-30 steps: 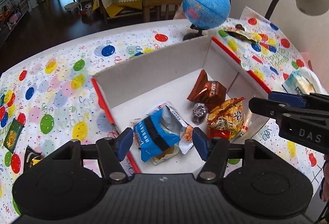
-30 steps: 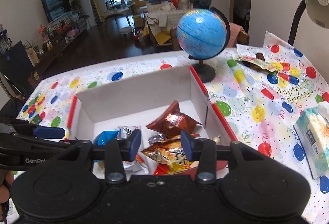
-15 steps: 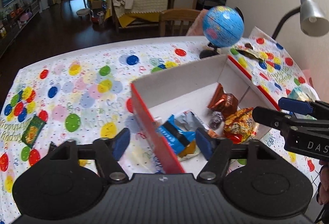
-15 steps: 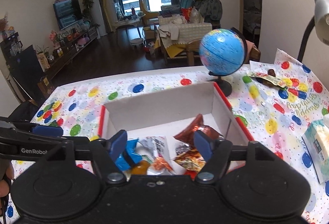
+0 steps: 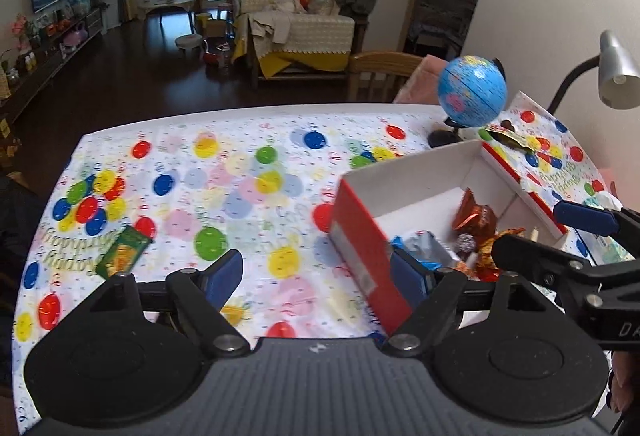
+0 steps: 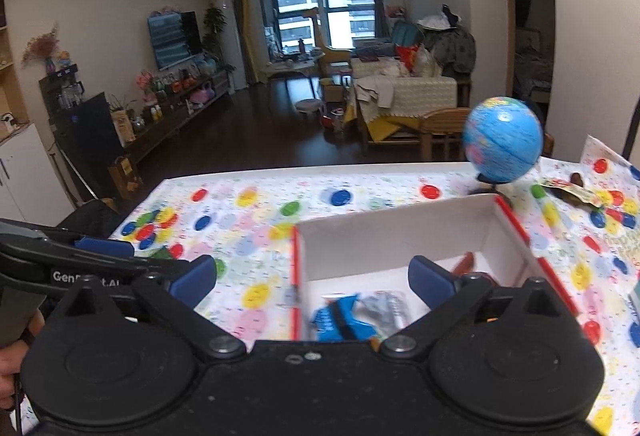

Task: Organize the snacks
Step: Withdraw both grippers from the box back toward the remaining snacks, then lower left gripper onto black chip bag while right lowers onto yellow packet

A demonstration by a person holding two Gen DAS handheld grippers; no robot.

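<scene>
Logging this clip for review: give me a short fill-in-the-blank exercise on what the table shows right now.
1. The snack packets lie inside a white box whose outside is ____.
2. Behind the box stands a blue ____ on a black base.
3. The small green packet lies on the tablecloth, ____ the box.
4. Neither tongs, left or right, ____ anything.

Missing: red; globe; outside; hold

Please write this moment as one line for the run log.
left gripper: opening, empty | right gripper: opening, empty | red-and-white cardboard box: holds snack packets | flat green packet: outside, on balloon-print tablecloth
</scene>
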